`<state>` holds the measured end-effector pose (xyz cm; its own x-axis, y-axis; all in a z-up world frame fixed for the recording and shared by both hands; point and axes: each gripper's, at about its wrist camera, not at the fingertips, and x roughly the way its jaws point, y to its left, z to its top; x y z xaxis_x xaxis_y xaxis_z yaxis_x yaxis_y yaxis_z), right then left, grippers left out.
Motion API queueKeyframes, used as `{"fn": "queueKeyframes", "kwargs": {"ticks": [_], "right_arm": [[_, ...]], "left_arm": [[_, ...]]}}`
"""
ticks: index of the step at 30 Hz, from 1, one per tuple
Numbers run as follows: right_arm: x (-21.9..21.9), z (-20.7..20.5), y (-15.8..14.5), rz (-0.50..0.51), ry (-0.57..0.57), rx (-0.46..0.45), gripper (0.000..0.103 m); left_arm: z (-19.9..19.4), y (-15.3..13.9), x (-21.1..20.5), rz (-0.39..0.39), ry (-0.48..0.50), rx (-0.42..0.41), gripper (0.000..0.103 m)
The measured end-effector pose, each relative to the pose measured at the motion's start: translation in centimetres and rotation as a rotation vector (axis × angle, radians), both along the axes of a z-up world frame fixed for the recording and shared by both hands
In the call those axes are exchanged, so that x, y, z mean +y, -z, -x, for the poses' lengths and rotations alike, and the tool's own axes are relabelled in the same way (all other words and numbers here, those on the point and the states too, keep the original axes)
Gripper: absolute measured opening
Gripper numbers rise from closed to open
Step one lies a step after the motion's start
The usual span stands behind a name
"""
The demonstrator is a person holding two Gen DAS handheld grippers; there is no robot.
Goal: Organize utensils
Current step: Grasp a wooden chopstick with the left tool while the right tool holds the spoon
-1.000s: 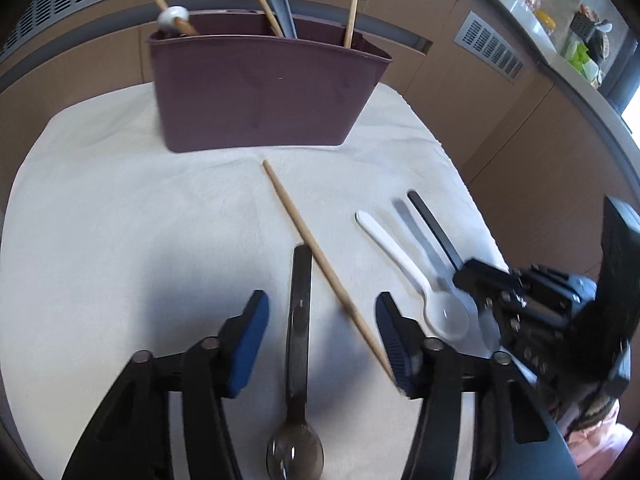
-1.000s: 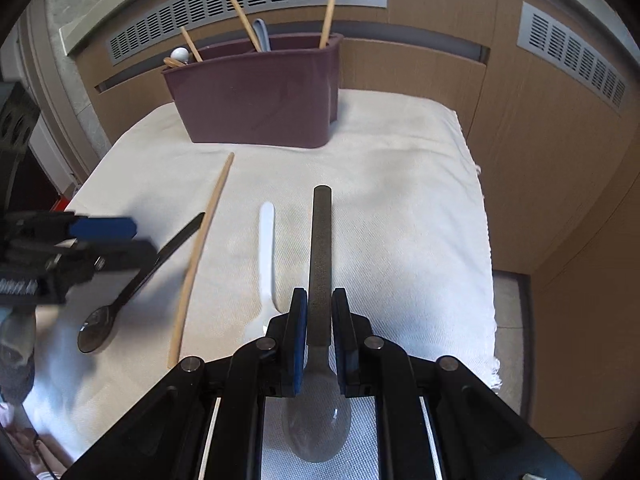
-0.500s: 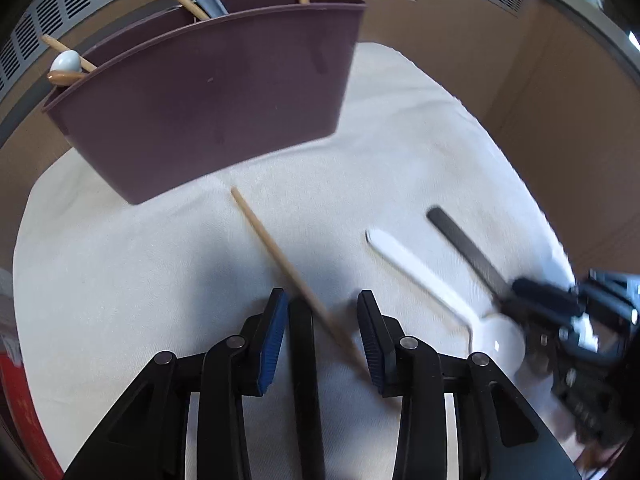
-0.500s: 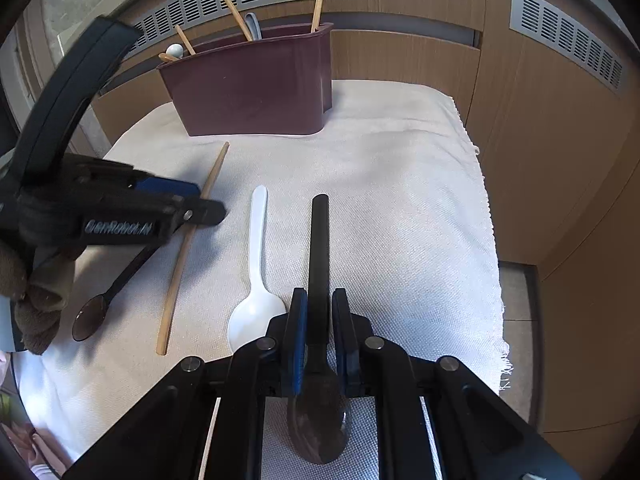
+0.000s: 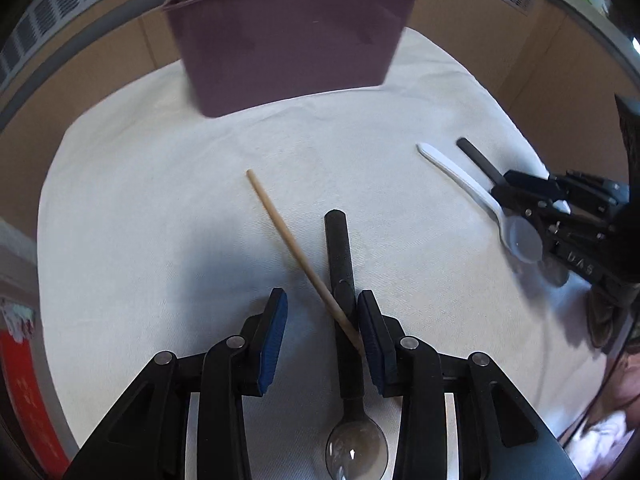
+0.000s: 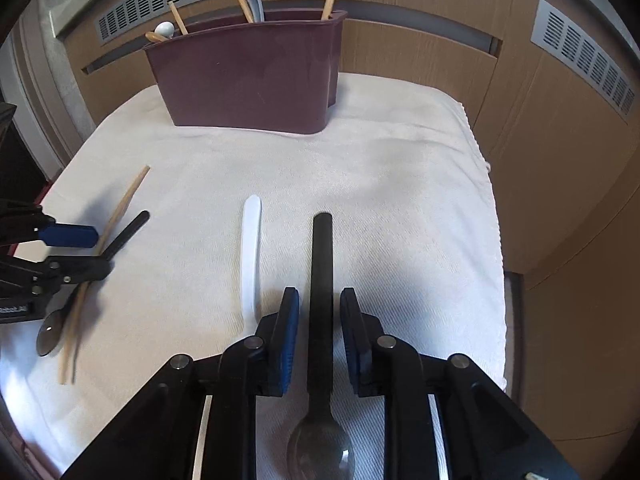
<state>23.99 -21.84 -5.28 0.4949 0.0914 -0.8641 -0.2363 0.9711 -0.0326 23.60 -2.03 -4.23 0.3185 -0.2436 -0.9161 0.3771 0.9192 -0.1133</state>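
Your left claw (image 5: 322,312) is released, its blue pads (image 5: 273,336) standing apart with nothing pinched. Between them lie two things on the white cloth (image 5: 160,200): a black-handled spoon (image 5: 340,264) running straight ahead from the claw, its clear bowl back under the claw body, and a wooden chopstick (image 5: 296,252) that crosses over the handle on a slant. The chopstick's near end sits against your right-hand pad, while its far end points ahead and to the left. The spoon handle lies nearer the right pad than the left; you cannot tell from here whether it touches.

Well ahead of both claws stands the maroon utensil holder (image 6: 248,80), upright on the cloth, with several chopsticks and a pale spoon poking out of its top.

Just to the left of your right claw lies a white plastic spoon (image 6: 251,248), handle pointing ahead, bowl hidden beside the left finger.

Your right claw (image 6: 319,312) is also released. A second black-handled spoon (image 6: 322,280) lies in the gap between its pads (image 6: 289,320), clear space on each side, handle ahead and bowl back under the claw. The cloth's edge falls off further right, with wooden panelling (image 6: 560,160) beyond it.
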Motion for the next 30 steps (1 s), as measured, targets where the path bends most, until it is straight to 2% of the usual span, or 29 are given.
{"fn": "queueKeyframes", "kwargs": {"ticks": [3, 11, 14, 17, 18, 19, 21, 27, 29, 30], "right_arm": [[0.6, -0.4, 0.0, 0.017, -0.019, 0.005, 0.022], [0.1, 0.3, 0.0, -0.013, -0.044, -0.003, 0.018], [0.0, 0.6, 0.0, -0.018, -0.048, -0.016, 0.018], [-0.2, 0.5, 0.1, -0.026, -0.048, -0.019, 0.018], [-0.3, 0.5, 0.1, -0.031, -0.046, -0.018, 0.018], [-0.3, 0.5, 0.1, -0.035, -0.045, -0.018, 0.018], [-0.4, 0.5, 0.1, -0.041, -0.043, -0.018, 0.018], [0.1, 0.2, 0.2, -0.016, -0.056, -0.017, 0.018], [0.5, 0.3, 0.1, 0.005, -0.070, -0.021, 0.011], [0.6, 0.3, 0.0, 0.014, -0.070, -0.026, 0.011]], "left_arm": [[-1.0, -0.1, 0.8, 0.062, -0.052, 0.046, 0.038], [-4.8, -0.1, -1.6, 0.101, -0.029, 0.076, 0.035], [-5.0, -0.2, -2.1, 0.074, -0.014, 0.055, 0.018], [-3.9, -0.3, -3.0, 0.061, 0.041, 0.044, 0.013], [-3.4, -0.3, -3.3, 0.053, 0.064, 0.039, 0.013], [-2.7, -0.4, -3.6, 0.071, 0.128, 0.047, 0.013], [-1.6, -0.5, -4.4, 0.058, 0.164, 0.042, 0.013], [-2.0, -0.6, -5.7, 0.027, 0.163, 0.023, 0.014], [-2.1, -0.7, -6.0, 0.016, 0.167, 0.020, 0.015], [-2.0, -0.7, -6.1, 0.010, 0.167, 0.021, 0.015]]}}
